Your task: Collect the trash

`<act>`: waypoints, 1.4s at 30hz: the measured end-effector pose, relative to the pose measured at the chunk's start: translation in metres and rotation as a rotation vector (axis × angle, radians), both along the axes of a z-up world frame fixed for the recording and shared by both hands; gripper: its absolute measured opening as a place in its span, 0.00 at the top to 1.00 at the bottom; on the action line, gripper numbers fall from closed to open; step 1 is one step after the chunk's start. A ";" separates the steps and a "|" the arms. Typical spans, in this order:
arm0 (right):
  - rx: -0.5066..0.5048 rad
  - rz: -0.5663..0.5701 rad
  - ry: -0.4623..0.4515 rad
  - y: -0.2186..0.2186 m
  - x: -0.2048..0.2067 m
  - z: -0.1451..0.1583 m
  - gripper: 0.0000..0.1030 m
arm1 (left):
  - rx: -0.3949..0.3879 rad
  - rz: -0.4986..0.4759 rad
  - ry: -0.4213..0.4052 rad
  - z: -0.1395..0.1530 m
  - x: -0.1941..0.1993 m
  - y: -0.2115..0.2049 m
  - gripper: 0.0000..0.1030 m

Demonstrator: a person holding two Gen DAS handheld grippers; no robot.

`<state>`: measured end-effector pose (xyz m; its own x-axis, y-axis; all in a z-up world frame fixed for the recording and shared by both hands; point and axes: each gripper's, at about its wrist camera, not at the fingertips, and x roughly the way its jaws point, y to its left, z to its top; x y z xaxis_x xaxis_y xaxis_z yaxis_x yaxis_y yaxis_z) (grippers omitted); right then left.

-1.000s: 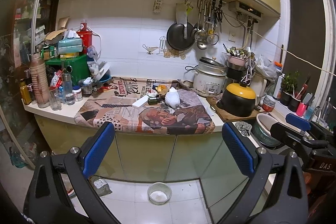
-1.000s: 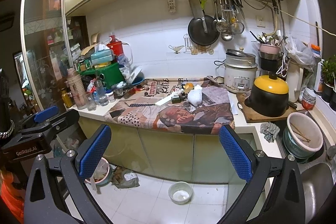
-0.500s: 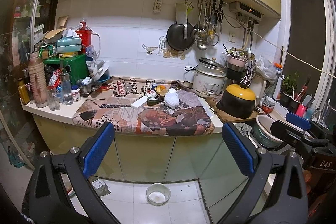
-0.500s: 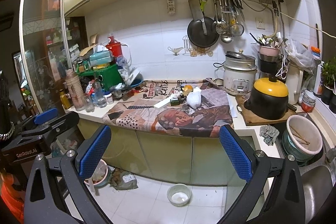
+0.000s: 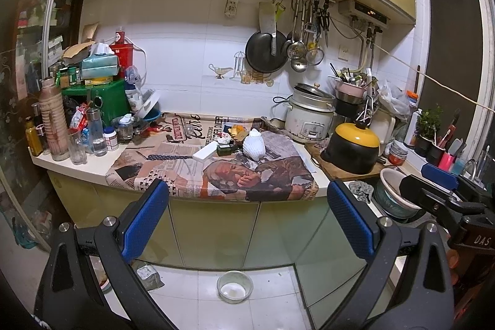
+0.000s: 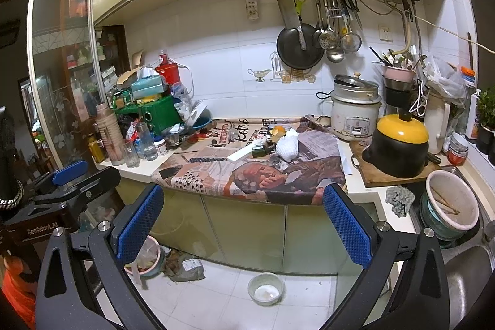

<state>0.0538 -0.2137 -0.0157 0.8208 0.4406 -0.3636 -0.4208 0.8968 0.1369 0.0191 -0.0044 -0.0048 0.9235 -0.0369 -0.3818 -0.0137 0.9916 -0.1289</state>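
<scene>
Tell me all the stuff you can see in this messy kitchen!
newspaper: one sheet, printed, spread on counter
white foam net: one, on newspaper
dark green bottle: one, lying beside it
white box: one, flat, on newspaper
orange peel: yellow-orange, behind
rice cooker: one, white, right of newspaper
pot: one, black, yellow lid, on board
green box: one, counter's left
bowl: one, pale, on floor
left gripper: blue pads, open, empty
right gripper: blue pads, open, empty
</scene>
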 end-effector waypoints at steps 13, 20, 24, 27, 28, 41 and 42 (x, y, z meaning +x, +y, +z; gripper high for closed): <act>0.015 0.037 0.004 -0.014 0.024 -0.004 0.01 | -0.001 0.042 0.006 -0.001 0.028 -0.006 0.00; 0.016 0.086 -0.005 -0.028 0.042 -0.009 0.01 | -0.010 0.096 0.026 -0.009 0.041 -0.021 0.00; 0.020 0.091 -0.005 -0.036 0.053 -0.012 0.01 | -0.010 0.103 0.036 -0.012 0.052 -0.027 0.00; 0.022 0.085 0.011 -0.039 0.063 -0.017 0.01 | -0.009 0.103 0.049 -0.015 0.065 -0.030 0.00; 0.024 0.083 0.022 -0.040 0.069 -0.019 0.01 | -0.010 0.104 0.053 -0.016 0.070 -0.031 0.00; 0.008 -0.021 0.129 -0.028 0.162 -0.049 0.01 | -0.043 0.117 0.087 -0.040 0.184 0.012 0.00; 0.006 -0.031 0.133 -0.025 0.168 -0.050 0.01 | -0.042 0.120 0.085 -0.043 0.199 0.020 0.00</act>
<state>0.2219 -0.2390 -0.0653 0.7789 0.4185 -0.4672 -0.3707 0.9080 0.1954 0.2176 0.0155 -0.0473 0.8866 0.0543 -0.4594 -0.1445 0.9759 -0.1634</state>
